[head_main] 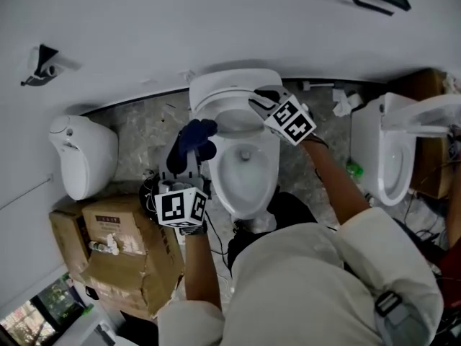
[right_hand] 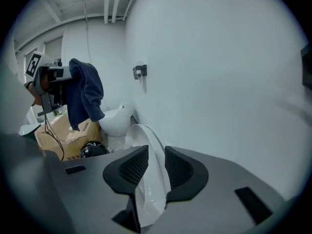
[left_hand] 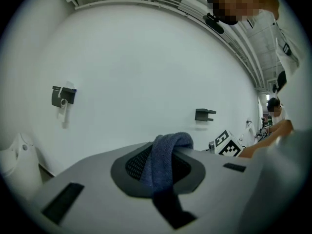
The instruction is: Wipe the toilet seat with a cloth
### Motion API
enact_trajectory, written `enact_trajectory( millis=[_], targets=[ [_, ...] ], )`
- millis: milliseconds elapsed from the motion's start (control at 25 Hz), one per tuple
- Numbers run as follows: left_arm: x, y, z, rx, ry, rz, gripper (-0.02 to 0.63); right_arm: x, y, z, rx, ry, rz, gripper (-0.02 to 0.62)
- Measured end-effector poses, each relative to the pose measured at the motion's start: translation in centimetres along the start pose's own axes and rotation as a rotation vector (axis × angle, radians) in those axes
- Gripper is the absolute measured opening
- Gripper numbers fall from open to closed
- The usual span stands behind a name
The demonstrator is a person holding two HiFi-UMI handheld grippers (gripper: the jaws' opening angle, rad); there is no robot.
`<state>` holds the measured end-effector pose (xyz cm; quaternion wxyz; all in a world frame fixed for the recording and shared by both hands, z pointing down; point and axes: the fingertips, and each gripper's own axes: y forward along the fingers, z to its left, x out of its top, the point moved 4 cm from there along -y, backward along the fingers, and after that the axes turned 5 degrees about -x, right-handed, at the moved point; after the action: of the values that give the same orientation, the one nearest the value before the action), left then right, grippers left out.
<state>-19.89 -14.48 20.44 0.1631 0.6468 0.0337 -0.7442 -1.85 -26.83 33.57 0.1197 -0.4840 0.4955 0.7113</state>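
White wall, stone floor. Our left gripper (head_main: pixel 189 166) pinches the blue cloth (head_main: pixel 194 141) beside the toilet seat (head_main: pixel 218 168). Our right gripper (head_main: pixel 259 103) sits slack, jaws apart around the raised lid (head_main: pixel 229 86). Lid-lifting looks done; next we bring the cloth onto the seat.

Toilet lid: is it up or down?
Up. The toilet lid stands raised toward the wall, the bowl lies open below it, and the lid's edge rises between the right gripper's jaws.

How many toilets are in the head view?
3: the middle toilet, at centre; the left toilet, beside cardboard boxes; the right toilet, at the picture's edge. More may be hidden.
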Motion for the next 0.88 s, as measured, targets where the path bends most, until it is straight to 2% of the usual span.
enact_trajectory(
  millis=[280, 400, 680, 880],
  targets=[
    [-0.7, -1.9, 1.6, 0.054, -0.045, 0.000, 0.034, -0.1, 3.1, 0.5, 0.031, -0.206, 0.108, 0.141],
    [-0.9, -2.7, 2.0, 0.074, -0.054, 0.009, 0.034, 0.0, 3.5, 0.7, 0.013, -0.310, 0.155, 0.143],
    [-1.5, -5.2, 2.7, 0.081, -0.121, -0.003, 0.034, -0.2, 3.7, 1.0, -0.027, -0.396, 0.199, 0.140],
    [-1.9, -6.4, 2.7, 0.099, -0.134, -0.002, 0.034, -0.3, 3.9, 1.3, -0.047, -0.408, 0.246, 0.129]
  ],
)
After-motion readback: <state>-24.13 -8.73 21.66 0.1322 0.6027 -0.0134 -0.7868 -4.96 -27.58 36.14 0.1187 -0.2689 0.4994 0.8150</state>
